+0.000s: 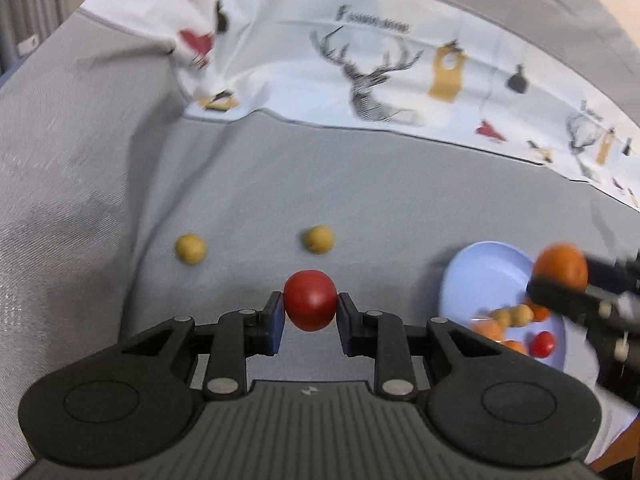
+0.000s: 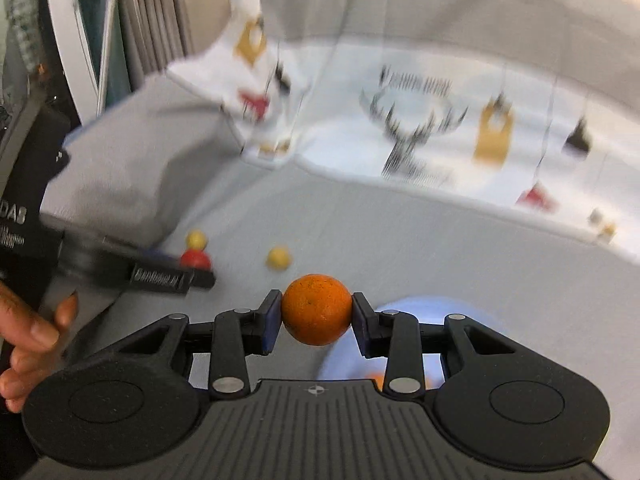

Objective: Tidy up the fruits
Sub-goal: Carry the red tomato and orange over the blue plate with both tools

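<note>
Left wrist view, item by item, largest first.

Grey fabric surface (image 1: 360, 200): a cushioned seat, by the look, rising to a padded wall at the left and back. It carries everything else.

Printed white cloth (image 1: 400, 72): stags, red birds and yellow tags, draped along the back edge. Pale curtain folds (image 2: 148, 20) stand beyond it in the right wrist view, with a hand (image 2: 32, 340) at that picture's left border.

Blue plate (image 1: 488, 276): at the right, already holding several small orange, yellow and red fruits.

Left gripper (image 1: 311, 308): pads clamped on a red fruit (image 1: 310, 300), carried clear of the fabric.

Right gripper (image 2: 316, 312): pads clamped on an orange (image 2: 316, 308), held above the plate's near rim.

Two yellow fruits (image 1: 191, 249) (image 1: 319, 239): loose on the fabric, well apart from the plate.

Step in hand, as judged: both fruits picked and in carriage to the plate. Next move calls for lowering the orange onto a bare part of the plate and releasing gently, since round fruit will roll; the red fruit must first travel right. Both pictures are smeared, so fine detail is unsure.
</note>
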The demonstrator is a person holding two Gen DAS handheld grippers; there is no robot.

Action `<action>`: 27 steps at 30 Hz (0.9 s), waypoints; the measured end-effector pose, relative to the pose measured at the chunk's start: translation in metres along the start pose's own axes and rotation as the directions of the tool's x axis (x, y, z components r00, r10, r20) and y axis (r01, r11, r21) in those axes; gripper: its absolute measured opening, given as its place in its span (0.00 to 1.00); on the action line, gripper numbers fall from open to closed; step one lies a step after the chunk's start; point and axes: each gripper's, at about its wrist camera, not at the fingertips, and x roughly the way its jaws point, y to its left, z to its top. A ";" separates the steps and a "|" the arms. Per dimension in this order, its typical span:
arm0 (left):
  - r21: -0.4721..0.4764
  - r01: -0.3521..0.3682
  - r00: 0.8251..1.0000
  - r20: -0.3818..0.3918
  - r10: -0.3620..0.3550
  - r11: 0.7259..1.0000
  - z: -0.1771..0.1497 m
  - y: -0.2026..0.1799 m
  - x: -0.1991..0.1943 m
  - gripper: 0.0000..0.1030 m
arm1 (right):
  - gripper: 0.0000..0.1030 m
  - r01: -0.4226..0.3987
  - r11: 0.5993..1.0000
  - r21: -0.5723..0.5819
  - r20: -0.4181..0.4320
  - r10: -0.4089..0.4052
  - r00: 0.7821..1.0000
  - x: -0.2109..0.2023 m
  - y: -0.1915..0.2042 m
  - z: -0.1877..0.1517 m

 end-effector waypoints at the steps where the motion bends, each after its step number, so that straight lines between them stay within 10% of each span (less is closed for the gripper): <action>1: 0.018 0.010 1.000 0.013 -0.010 1.000 0.000 -0.006 -0.001 0.29 | 0.37 0.018 1.000 0.021 0.019 -0.019 1.000 -0.004 -0.008 -0.003; 16: 0.155 0.118 0.988 0.086 -0.132 0.981 0.007 -0.056 0.010 0.29 | 0.37 0.275 0.907 0.321 -0.111 -0.252 0.961 0.006 -0.102 -0.028; 27: 0.281 0.248 0.958 0.071 -0.278 0.927 -0.005 -0.099 0.010 0.29 | 0.37 0.287 0.907 0.309 -0.175 -0.242 0.954 0.011 -0.108 -0.037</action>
